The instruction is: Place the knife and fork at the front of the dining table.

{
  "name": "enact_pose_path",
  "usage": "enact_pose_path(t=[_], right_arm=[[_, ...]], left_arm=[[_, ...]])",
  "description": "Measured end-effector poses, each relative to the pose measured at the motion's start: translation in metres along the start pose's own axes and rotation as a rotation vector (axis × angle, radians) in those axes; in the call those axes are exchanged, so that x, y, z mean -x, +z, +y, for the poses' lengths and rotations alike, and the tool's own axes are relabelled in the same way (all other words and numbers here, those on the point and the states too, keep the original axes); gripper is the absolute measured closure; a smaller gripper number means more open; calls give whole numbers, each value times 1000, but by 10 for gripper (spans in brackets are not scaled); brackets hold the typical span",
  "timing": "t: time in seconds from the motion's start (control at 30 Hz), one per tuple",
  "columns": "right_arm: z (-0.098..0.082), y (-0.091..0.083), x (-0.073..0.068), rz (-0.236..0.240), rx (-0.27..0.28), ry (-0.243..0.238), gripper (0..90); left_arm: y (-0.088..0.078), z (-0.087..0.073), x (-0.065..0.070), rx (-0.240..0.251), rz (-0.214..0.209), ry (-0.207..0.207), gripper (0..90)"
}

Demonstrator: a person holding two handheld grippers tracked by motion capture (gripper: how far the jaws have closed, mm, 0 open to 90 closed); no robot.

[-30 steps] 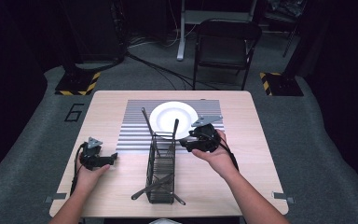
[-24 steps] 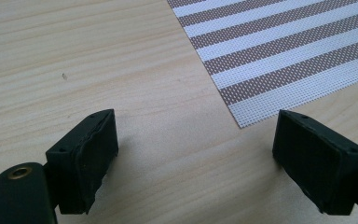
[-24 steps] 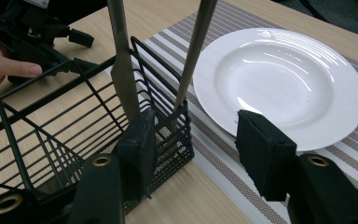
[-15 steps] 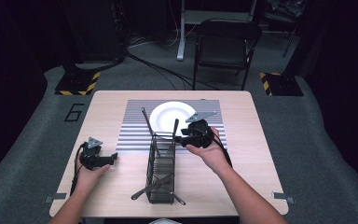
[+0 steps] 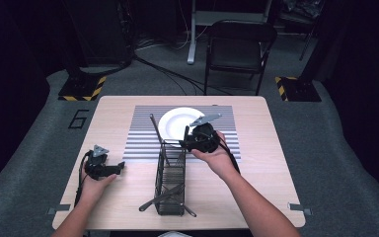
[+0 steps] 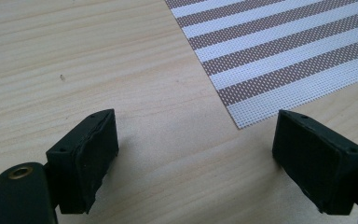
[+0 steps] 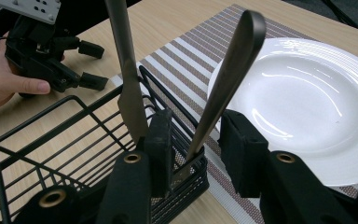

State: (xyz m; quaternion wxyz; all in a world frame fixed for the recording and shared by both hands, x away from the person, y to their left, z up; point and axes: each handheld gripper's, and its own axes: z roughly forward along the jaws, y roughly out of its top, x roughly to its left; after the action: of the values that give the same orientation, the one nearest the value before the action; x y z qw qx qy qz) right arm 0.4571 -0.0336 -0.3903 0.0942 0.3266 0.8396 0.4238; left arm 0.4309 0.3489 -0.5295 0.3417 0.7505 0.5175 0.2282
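Observation:
A black wire basket (image 5: 170, 170) stands on the wooden table, its far end on the striped placemat (image 5: 143, 133). Two dark utensils stand in that end: a flat one (image 7: 126, 70) and a rounded handle (image 7: 228, 70) that leans toward the white plate (image 5: 177, 121). My right gripper (image 5: 183, 143) is at that end of the basket. Its jaws have just been closing, and the rounded handle stands between the pads (image 7: 161, 144) with a small gap still showing. My left gripper (image 5: 113, 168) rests open on bare wood left of the basket, nothing between its jaws.
More utensils lie in the near end of the basket (image 5: 165, 197), and some stick out over its rim. The placemat's corner (image 6: 279, 60) lies just ahead of the left gripper. A folding chair (image 5: 239, 44) stands beyond the table's far edge.
The right gripper has shifted left toward the basket's far end, and its jaws have narrowed around the rounded handle. The left hand and its gripper have stayed put.

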Motion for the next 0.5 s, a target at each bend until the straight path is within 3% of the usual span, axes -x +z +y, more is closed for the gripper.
enact_pose_path(t=[0.27, 0.5], right_arm=[[4, 1, 3, 16, 6, 34, 779], [7, -2, 0, 11, 5, 10, 839]], left_arm=[[0, 0, 0, -2, -3, 4, 142], [0, 0, 0, -2, -3, 5, 142]])
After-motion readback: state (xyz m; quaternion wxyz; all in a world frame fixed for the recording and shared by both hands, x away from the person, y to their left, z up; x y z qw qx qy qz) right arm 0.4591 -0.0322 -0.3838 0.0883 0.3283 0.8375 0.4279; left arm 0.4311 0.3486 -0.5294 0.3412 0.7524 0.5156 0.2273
